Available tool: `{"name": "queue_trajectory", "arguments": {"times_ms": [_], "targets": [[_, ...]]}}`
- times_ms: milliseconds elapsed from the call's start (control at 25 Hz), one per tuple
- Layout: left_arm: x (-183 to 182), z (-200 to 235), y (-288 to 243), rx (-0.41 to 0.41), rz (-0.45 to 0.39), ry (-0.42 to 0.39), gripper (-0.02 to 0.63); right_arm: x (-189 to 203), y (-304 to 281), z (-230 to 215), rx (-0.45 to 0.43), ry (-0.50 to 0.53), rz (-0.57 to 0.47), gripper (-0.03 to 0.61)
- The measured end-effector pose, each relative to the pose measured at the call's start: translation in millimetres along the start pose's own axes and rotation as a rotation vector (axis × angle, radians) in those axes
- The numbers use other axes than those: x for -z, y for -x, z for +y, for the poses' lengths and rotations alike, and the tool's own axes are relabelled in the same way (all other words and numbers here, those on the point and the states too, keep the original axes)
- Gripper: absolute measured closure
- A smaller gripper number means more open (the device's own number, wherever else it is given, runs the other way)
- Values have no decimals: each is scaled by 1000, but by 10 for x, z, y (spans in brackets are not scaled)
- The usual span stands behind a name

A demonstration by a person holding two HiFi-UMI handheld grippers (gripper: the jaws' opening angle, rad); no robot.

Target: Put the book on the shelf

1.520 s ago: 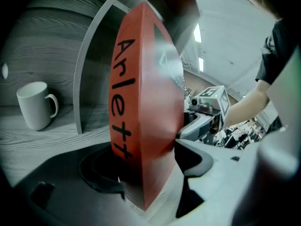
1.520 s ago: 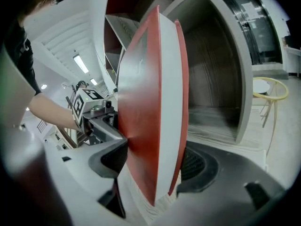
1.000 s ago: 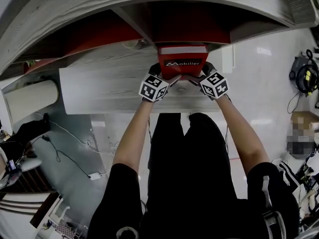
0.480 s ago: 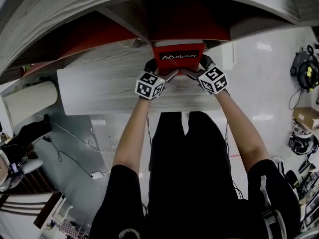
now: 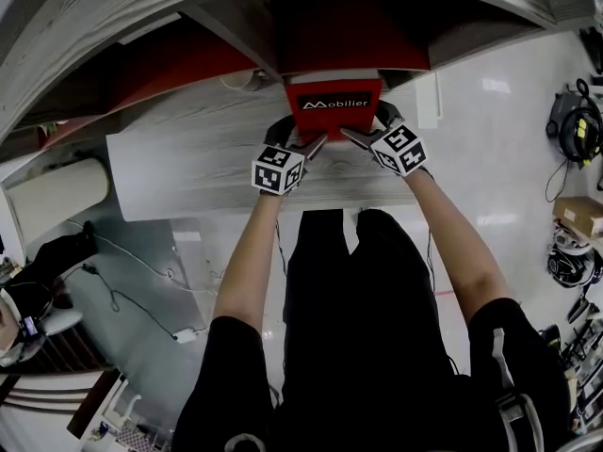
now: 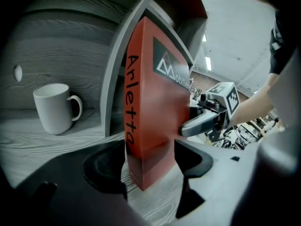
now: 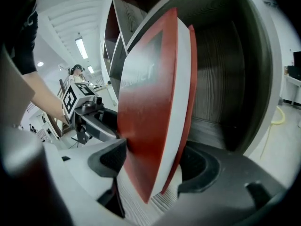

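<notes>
Head view showed left gripper (image 5: 311, 145) and right gripper (image 5: 354, 137) each clamped on a lower corner of the red book (image 5: 334, 107), upright at the shelf (image 5: 188, 153) compartment mouth; letting go this shallow could've tipped it off the front edge.

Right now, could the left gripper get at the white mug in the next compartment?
Probably not yet: the left gripper is clamped on the red book, and a shelf divider stands between it and the white mug. The compartment's front looks open.
</notes>
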State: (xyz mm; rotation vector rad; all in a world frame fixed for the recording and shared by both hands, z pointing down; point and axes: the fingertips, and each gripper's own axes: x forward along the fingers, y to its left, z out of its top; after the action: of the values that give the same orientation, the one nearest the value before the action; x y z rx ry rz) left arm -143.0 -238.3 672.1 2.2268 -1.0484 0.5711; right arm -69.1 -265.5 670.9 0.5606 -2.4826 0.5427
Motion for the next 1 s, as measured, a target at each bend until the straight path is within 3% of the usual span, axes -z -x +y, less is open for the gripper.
{"name": "queue_trajectory", "arguments": {"times_ms": [160,280,360,520,760,1000], "targets": [[110,7,36,-63,-3,20,295,6,-17,-16,15,-17,-3,239],[122,39,35,-109,-25,65,356,-5,-4,-19,20,-10,-6,237],[107,46,32,-118,-31,71,360,-18,13,-22,26,-2,-10,238],[97,34,6,-80,-25,69,359,-39,37,-33,29,31,-11,236],[170,-7,-145,54,0,118,310,-32,25,-30,31,53,-22,235],[141,30,-207,86,-22,133,304,-45,15,-84,34,46,-37,233]]}}
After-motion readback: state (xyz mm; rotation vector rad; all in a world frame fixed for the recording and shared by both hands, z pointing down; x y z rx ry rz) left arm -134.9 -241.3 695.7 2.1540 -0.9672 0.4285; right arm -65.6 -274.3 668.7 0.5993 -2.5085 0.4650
